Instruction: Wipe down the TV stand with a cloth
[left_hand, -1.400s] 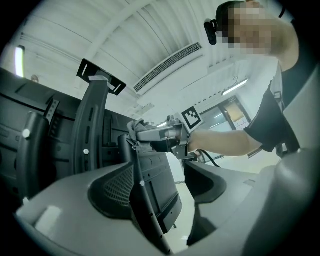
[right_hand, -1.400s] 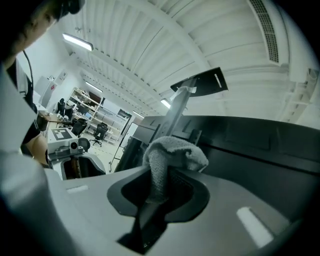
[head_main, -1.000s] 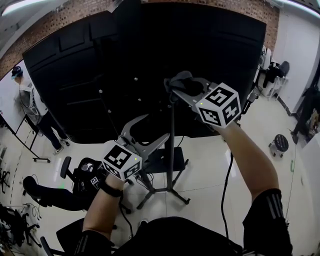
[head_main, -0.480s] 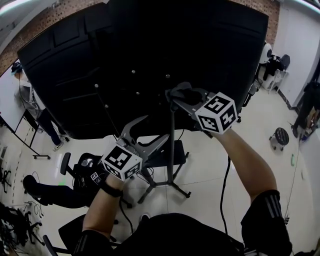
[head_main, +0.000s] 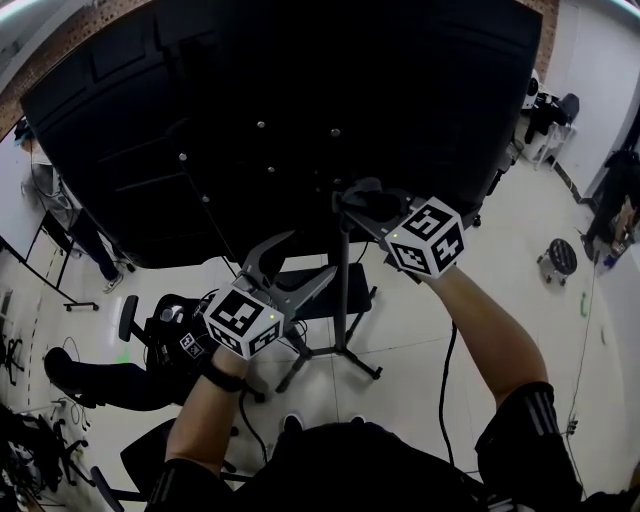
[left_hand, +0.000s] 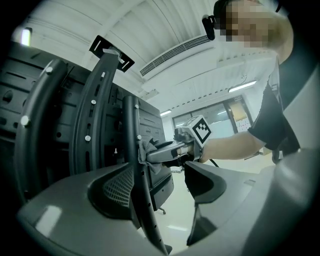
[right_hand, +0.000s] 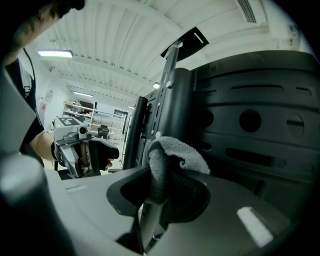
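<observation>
1. Right tongs (head_main: 362, 200) have come lower down the thin black upright pole (head_main: 342, 300) of the TV stand over the last second. They have drawn nearer to the left tongs (head_main: 290, 268), which have hardly shifted. The big black flat-screen TV (head_main: 300, 100) now fills more of the top of the head view.
2. The right tongs are clamped on a grey terry cloth (right_hand: 172, 150). It is folded round the pole, so fabric lies between the pads and the metal. In the head view this grip sits high on the pole, near the TV's lower edge.
3. The left tongs (left_hand: 155, 195) stand wide apart and hold nothing. The pole (left_hand: 131, 130) runs up between their jaws, lower down than the cloth. I cannot tell whether either jaw touches it.
4. Progress, as a judgement: the wiping looks under way on the upper stretch of the pole. No picture shows dust or shine, so what is already clean cannot be read. The lower pole, the dark flat shelf (head_main: 325, 305) fixed to it and the splayed black legs (head_main: 345, 365) on the pale floor (head_main: 420, 340) probably remain.
5. The pole's long axis is vertical, rising from the legs on the floor to the back of the TV. The cloth wraps across that axis, so a stroke along it would run straight down toward the left tongs.
</observation>
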